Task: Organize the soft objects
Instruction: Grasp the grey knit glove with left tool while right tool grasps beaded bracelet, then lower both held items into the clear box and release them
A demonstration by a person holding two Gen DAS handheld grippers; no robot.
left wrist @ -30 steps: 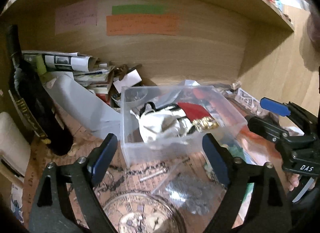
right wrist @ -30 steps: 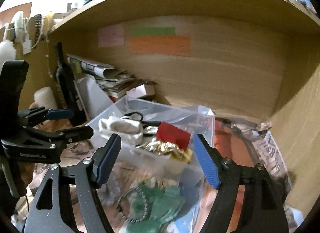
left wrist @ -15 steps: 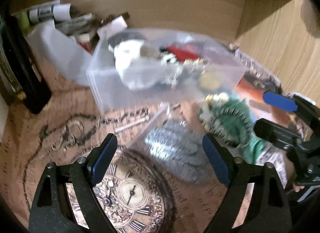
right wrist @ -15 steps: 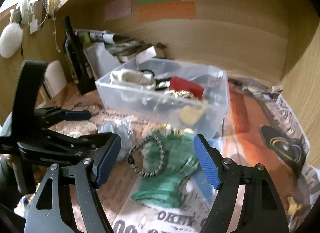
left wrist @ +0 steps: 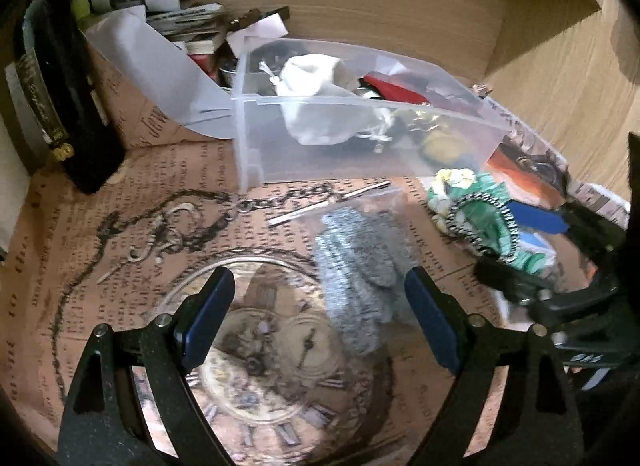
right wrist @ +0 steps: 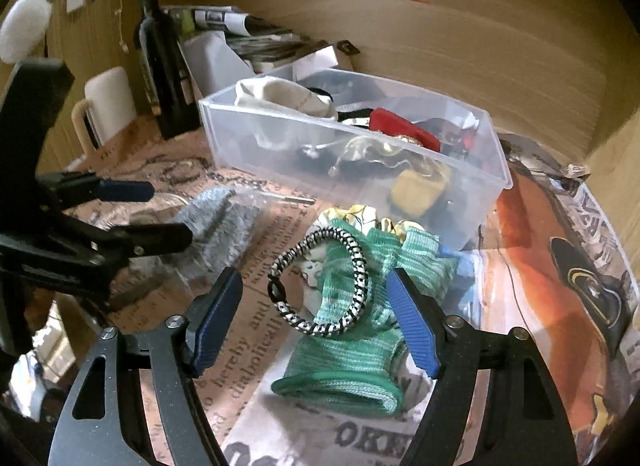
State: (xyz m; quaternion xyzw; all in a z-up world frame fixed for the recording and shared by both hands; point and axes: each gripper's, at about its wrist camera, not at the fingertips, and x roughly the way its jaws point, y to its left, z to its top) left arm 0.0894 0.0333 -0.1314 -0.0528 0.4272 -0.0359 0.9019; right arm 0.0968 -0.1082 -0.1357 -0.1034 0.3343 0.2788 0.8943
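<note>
A clear plastic box (left wrist: 256,133) (right wrist: 224,133) holds a white cloth pouch (left wrist: 316,77) (right wrist: 280,95), a red item (right wrist: 404,131) and gold trinkets. In front of it lie a grey knit piece in a clear bag (left wrist: 356,262) (right wrist: 224,221) and a green knit glove (right wrist: 348,354) (left wrist: 492,221) with a black-and-white braided band (right wrist: 320,282) on top. My left gripper (left wrist: 320,318) is open, low over the grey piece. My right gripper (right wrist: 316,318) is open, straddling the glove and band. Each gripper shows in the other's view, the left (right wrist: 152,213) and the right (left wrist: 532,250).
A dark bottle (left wrist: 60,97) (right wrist: 160,61) and a white mug (right wrist: 106,105) stand at the left. Stacked papers (right wrist: 256,41) lie behind the box. Wooden shelf walls close in at the back and right. Printed paper with a clock picture (left wrist: 272,350) covers the surface.
Both grippers have dropped lower and tilted down toward the surface. The left now hovers over the grey piece, the right over the green glove. Both stay open.
</note>
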